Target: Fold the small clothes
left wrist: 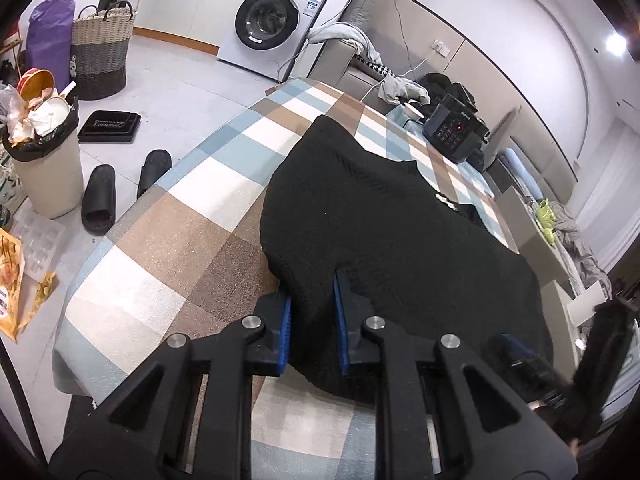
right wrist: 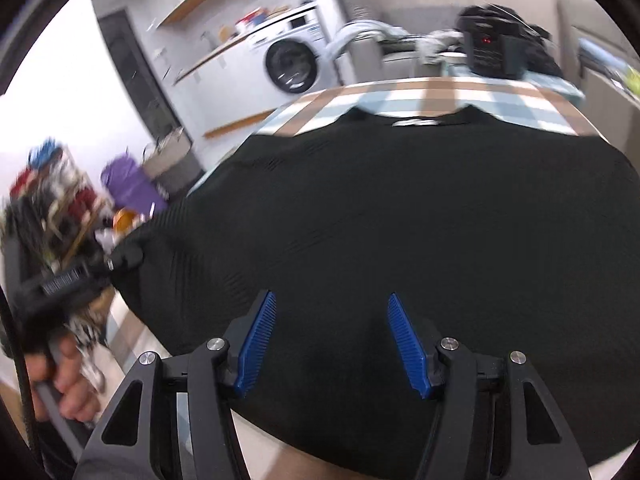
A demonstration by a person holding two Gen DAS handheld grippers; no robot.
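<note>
The left claw [left wrist: 312,312] is clamped on the near edge of a black knit garment [left wrist: 400,220], which lies spread on the checked counter [left wrist: 180,216] ahead of it. The right claw [right wrist: 332,344] hangs released above the same garment's hem. Beyond the counter stand a washing machine [left wrist: 272,24] and a sofa [left wrist: 348,56]; left of the left claw are slippers [left wrist: 100,196], a full bin [left wrist: 44,160] and a woven basket [left wrist: 102,52].

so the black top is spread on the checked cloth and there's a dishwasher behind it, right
Not quite: it is a washing machine, not a dishwasher, as the left wrist view shows. The black top does lie spread on the checked cloth.
</note>
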